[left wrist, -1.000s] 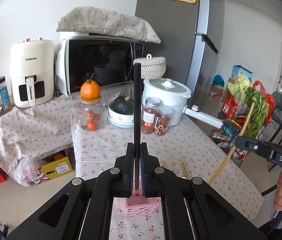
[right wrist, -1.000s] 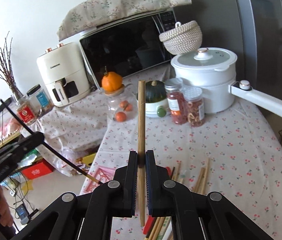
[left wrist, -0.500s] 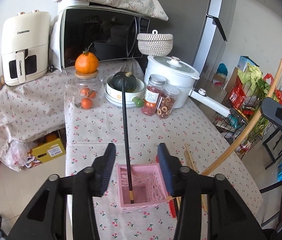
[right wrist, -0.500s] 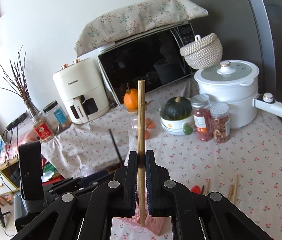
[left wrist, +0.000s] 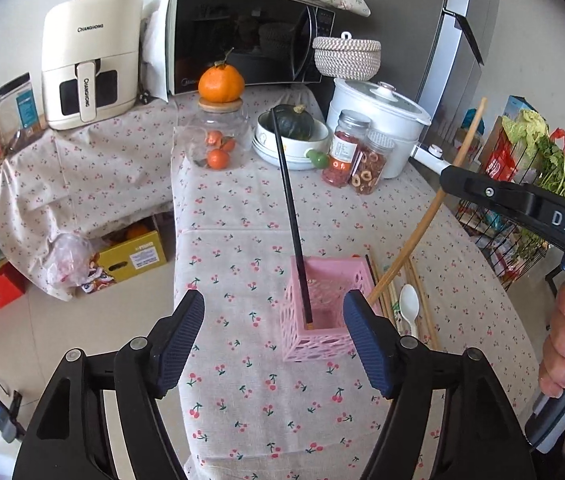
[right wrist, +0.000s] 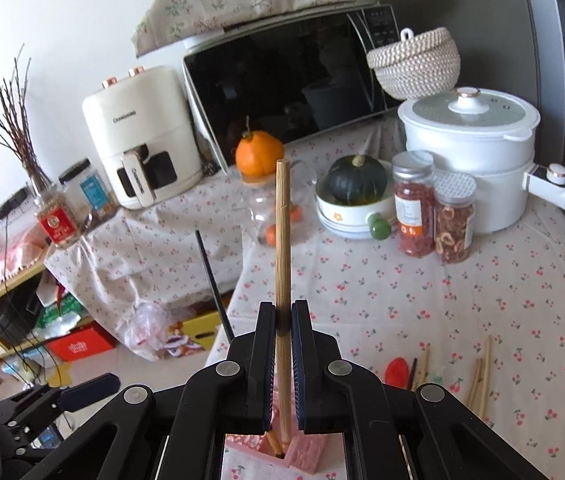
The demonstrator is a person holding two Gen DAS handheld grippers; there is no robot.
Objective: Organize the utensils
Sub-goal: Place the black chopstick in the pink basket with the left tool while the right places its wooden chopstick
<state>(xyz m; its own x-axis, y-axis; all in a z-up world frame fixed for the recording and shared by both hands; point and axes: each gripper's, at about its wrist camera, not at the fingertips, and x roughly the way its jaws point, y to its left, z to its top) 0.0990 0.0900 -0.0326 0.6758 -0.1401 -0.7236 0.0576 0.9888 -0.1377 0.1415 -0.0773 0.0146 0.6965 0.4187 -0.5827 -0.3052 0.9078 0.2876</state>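
Now our left gripper [left wrist: 272,332] stands wide open: it has let go, and the black chopstick [left wrist: 291,216] leans inside the pink basket [left wrist: 320,336], one utensil filed. Our right gripper [right wrist: 282,316] stays clamped on the bamboo chopstick [right wrist: 282,240], its tip down over the basket. Loose chopsticks [left wrist: 418,292] and a white spoon [left wrist: 408,306] wait just beside, jars [left wrist: 358,160] well behind.

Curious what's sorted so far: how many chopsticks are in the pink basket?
2: a black chopstick leaning inside the pink basket, and a wooden chopstick, tip inside, clamped by the right gripper. Others may be hidden.
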